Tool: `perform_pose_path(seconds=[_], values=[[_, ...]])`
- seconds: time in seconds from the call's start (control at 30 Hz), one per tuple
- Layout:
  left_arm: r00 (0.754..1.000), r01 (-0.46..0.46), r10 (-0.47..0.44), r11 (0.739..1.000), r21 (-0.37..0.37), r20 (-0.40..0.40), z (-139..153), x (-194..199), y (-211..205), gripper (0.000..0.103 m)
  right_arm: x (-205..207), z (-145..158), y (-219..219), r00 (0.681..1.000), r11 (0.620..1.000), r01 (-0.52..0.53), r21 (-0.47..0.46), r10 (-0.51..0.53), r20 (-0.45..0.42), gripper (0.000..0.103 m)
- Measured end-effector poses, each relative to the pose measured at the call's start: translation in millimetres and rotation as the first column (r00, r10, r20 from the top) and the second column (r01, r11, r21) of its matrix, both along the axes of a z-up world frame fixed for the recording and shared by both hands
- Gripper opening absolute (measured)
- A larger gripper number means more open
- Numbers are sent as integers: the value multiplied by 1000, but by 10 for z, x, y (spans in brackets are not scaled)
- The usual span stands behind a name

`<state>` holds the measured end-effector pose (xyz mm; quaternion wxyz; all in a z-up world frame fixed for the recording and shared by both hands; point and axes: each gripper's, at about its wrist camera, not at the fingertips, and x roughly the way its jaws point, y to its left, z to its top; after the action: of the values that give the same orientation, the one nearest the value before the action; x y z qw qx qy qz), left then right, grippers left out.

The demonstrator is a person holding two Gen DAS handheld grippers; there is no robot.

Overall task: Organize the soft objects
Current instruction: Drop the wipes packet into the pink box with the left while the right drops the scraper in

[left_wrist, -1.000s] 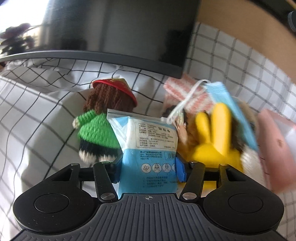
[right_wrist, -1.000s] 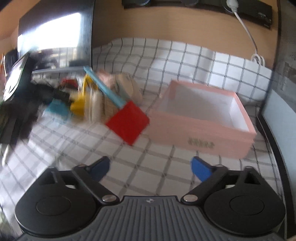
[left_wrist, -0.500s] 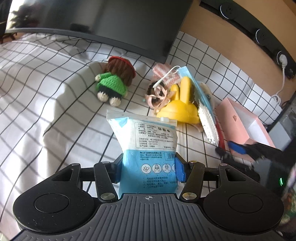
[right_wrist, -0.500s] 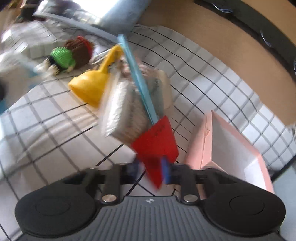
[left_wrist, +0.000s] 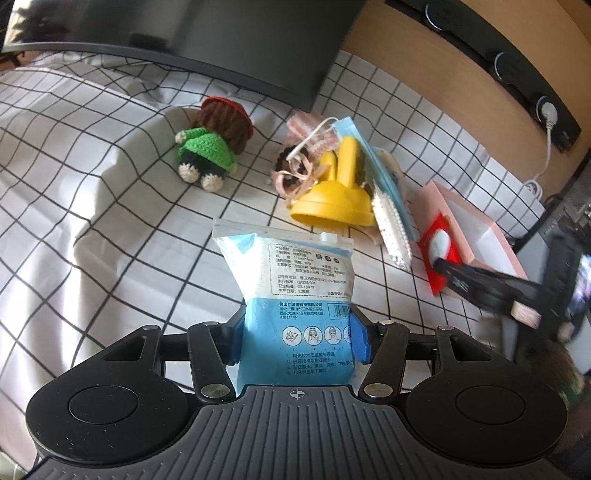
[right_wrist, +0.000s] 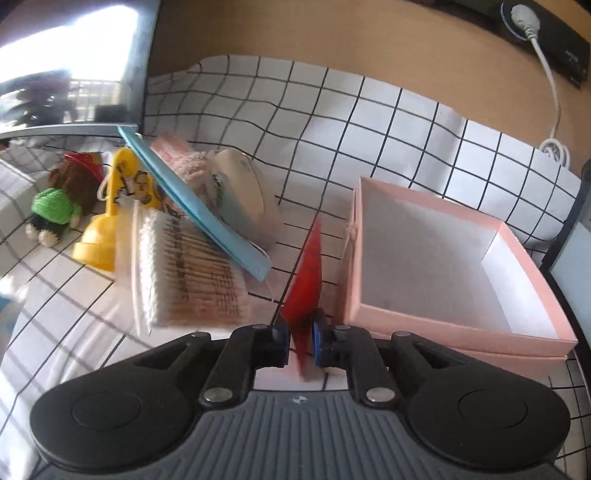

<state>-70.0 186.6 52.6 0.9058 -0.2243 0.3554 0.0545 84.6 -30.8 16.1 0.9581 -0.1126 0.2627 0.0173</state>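
Your left gripper point(left_wrist: 295, 334) is clenched on a blue and white packet point(left_wrist: 291, 295) of cotton pads, which stands upright between the fingers, above the checked cloth point(left_wrist: 92, 206).

From the left wrist camera, a crocheted doll point(left_wrist: 212, 147) in a green top lies on the cloth at about 11 o'clock. At 12 to 1 o'clock sits a heap of soft things: a yellow toy point(left_wrist: 338, 195), a blue face mask point(left_wrist: 369, 162), a pack of cotton swabs point(left_wrist: 389, 225) and a striped pink cloth point(left_wrist: 314, 129). A dark monitor point(left_wrist: 203, 29) stands behind them.

Your right gripper point(right_wrist: 300, 341) is clamped on a thin red packet point(right_wrist: 304, 280), which it holds edge-on and upright. In the left camera that packet point(left_wrist: 437, 251) appears at 2 o'clock, just beside the near wall of the pink box.

From the right wrist camera, the open pink box point(right_wrist: 436, 325) sits at 1 o'clock, touching or nearly touching the red packet; you cannot tell which. The swabs point(right_wrist: 184, 273) lie at 10 o'clock, with the mask point(right_wrist: 199, 206) leaning across them and a beige pouch point(right_wrist: 240, 195) behind.
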Motion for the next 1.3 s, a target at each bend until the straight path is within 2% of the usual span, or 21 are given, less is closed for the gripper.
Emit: perform_pose_path(seconds=[0.1,0.13,0.2,0.4,0.53,0.67,0.77,0.83,0.9,0.93,0.97,1.07,1.17,1.3], values=[[1000,26,-26,1000,8,-6,-7,-37,-35,59,102,-18,77,1000,1000,12,-28,-12,6,11],[999,42,-42,999,14,-6,-9,-52,-62,59,103,1,84,1000,1000,8,-30,-8,9,6],[997,81,-81,996,23,-5,-16,-79,-131,59,10,78,64,1000,1000,-14,-18,15,19,5],[979,202,-202,979,16,-21,-69,-41,-422,59,-756,433,-226,991,995,-100,-2,100,87,5],[950,313,-313,950,22,3,50,100,-718,59,-1252,598,-630,990,997,-71,0,70,121,5],[903,423,-423,906,19,73,335,357,-1084,59,-1622,595,-1104,992,1000,20,21,-23,127,5],[865,472,-479,878,80,153,672,672,-1378,59,-1859,544,-1353,988,997,61,38,-66,140,5],[848,465,-479,878,114,226,893,939,-1532,60,-1953,515,-1460,986,996,71,47,-77,150,5],[835,445,-452,890,97,315,1051,1278,-1658,63,-2023,500,-1516,983,995,89,53,-97,159,5],[834,442,-435,895,59,340,1056,1463,-1701,63,-2049,494,-1541,981,993,97,60,-106,162,5],[840,445,-431,895,37,329,989,1670,-1770,63,-2074,489,-1561,980,992,101,69,-111,164,5],[898,404,-404,914,35,173,672,2123,-1910,59,-2070,466,-1584,979,989,123,81,-134,156,5],[916,366,-369,929,47,157,397,2079,-1823,59,-2032,439,-1625,980,986,139,92,-151,131,5],[917,370,-366,929,1,157,237,1650,-1572,59,-1848,525,-1668,979,987,136,92,-148,140,5]])
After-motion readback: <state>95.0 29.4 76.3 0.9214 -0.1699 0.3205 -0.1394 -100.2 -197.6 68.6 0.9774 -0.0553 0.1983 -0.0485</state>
